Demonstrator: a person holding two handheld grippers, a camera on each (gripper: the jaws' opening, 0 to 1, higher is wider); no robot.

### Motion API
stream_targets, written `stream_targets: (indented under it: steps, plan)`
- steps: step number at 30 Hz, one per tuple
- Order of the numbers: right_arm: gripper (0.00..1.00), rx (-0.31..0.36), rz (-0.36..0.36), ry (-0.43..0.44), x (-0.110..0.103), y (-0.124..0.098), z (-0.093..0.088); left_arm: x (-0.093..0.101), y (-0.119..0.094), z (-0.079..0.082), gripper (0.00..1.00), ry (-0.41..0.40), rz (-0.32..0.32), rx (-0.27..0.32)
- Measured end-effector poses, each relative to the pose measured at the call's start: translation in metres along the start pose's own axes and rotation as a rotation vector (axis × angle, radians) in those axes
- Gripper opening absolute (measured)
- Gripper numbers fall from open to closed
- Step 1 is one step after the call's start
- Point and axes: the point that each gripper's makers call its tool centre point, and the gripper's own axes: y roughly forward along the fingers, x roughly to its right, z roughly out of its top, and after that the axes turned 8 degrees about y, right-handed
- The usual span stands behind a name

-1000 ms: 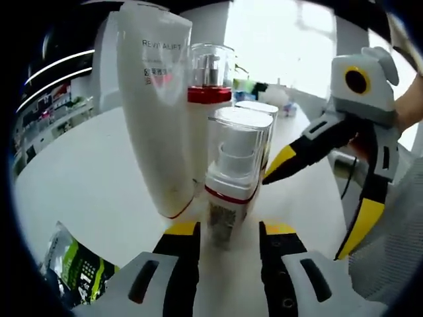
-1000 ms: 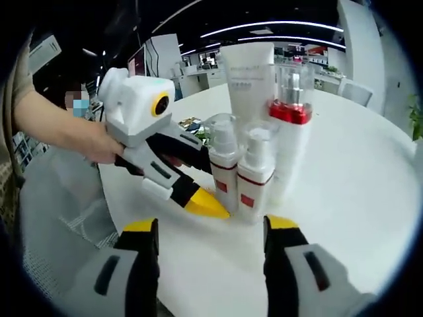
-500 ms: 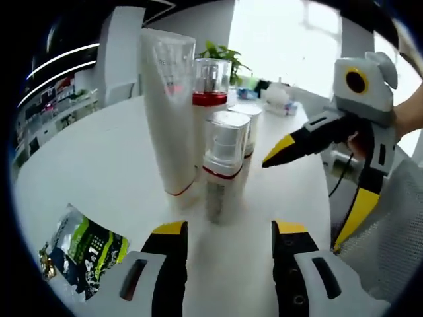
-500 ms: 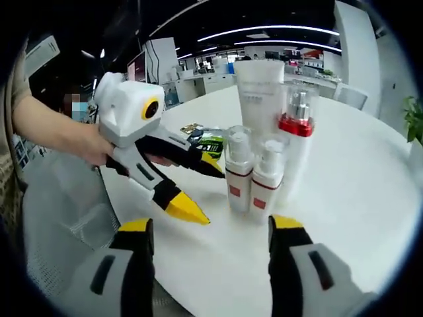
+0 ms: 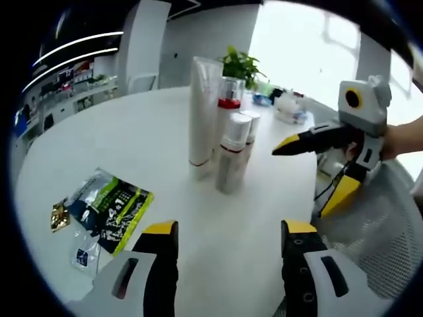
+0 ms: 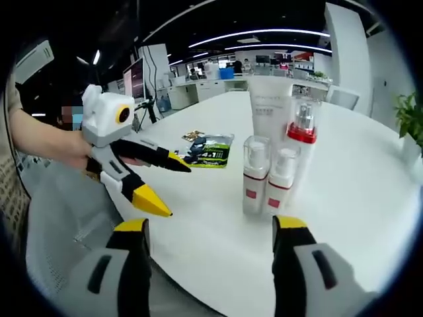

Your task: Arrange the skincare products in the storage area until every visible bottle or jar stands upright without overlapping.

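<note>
Left gripper view
Left gripper (image 5: 228,232): released, jaws wide apart with bare table between them, well short of the bottles.
Table (image 5: 99,152): round and white.
Tube (image 5: 201,109): white, upright, at the left end of the group, near the table's middle.
Red-collar bottle (image 5: 228,109): upright, just right of the tube and touching or nearly touching it.
Pump bottles (image 5: 232,155): two with clear caps, upright, close in front of and right of the tube; one stood partly behind the other.
Packet (image 5: 115,208): green and dark, lying flat, well left of the tube and nearer the camera.
Right gripper (image 5: 301,168): held by a hand right of the tube, jaws spread, nothing between them.

Right gripper view
Right gripper (image 6: 211,230): released, jaws wide, short of the bottles.
Tube (image 6: 269,109): upright at the back of the group.
Red-collar bottle (image 6: 301,142): upright, right of the tube.
Pump bottles (image 6: 268,177): side by side in front of the tube, upright, whether touching I cannot tell.
Packet (image 6: 211,150): flat, left of the tube.
Left gripper (image 6: 168,188): held by a hand, well left of the tube, jaws apart and empty.
</note>
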Motion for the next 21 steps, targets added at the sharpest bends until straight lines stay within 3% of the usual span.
stream_targets:
  steps: [12,21]
  plan:
    - [0.82,0.059,-0.052,0.008,-0.01,-0.012,0.022,-0.018,-0.065,-0.011,0.74,-0.137,0.096,0.042]
    - [0.86,0.062,-0.06,-0.021,-0.023,-0.009,0.028,-0.023,-0.109,-0.017,0.8,-0.205,0.122,0.044]
